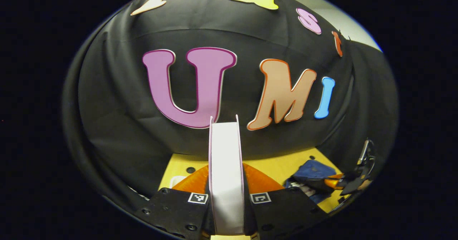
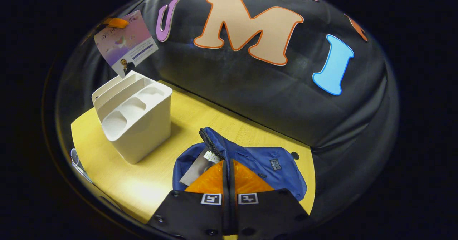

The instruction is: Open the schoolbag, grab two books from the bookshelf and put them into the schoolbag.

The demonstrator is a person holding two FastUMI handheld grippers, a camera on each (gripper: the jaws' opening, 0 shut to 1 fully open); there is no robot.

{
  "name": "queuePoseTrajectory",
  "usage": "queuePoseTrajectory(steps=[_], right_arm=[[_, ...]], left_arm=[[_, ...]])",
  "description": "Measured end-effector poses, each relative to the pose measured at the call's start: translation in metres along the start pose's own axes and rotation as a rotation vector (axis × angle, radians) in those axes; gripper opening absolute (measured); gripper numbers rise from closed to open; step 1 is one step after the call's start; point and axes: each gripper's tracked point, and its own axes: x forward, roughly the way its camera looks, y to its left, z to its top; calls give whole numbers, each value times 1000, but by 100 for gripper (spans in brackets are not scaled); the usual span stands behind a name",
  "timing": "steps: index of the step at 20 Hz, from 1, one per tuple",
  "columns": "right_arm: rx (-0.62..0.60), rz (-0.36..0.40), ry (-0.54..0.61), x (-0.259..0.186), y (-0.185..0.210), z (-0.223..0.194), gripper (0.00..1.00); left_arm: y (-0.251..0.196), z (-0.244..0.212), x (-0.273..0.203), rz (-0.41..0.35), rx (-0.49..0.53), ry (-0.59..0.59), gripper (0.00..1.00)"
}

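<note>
Left gripper (image 1: 226,182) clamping one book (image 1: 226,168), one schoolbag (image 2: 257,165)

- The white bookshelf (image 2: 134,123) stands on the left of the yellow table (image 2: 229,125), blocking that side.
- The blue schoolbag (image 2: 250,161) lies nearer, right of it.
- Bare tabletop between them leaves a passage.

Left hand-held gripper (image 1: 226,182) clamped; right hand-held gripper (image 2: 229,182) closed.
</note>
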Motion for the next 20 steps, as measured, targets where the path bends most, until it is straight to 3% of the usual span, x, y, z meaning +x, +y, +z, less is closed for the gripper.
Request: queuePoseTrajectory(steps=[3,8,20], right_arm=[[16,-4,-1,0,-4,0,3],[46,-13,-14,1,-12,5,3],[97,-14,-39,0,-23,17,3]], left_arm=[[-36,-5,6,-111,-108,-11,28],[-78,-22,14,-220,-232,21,29],[-178,-124,50,-377,-381,226,29]])
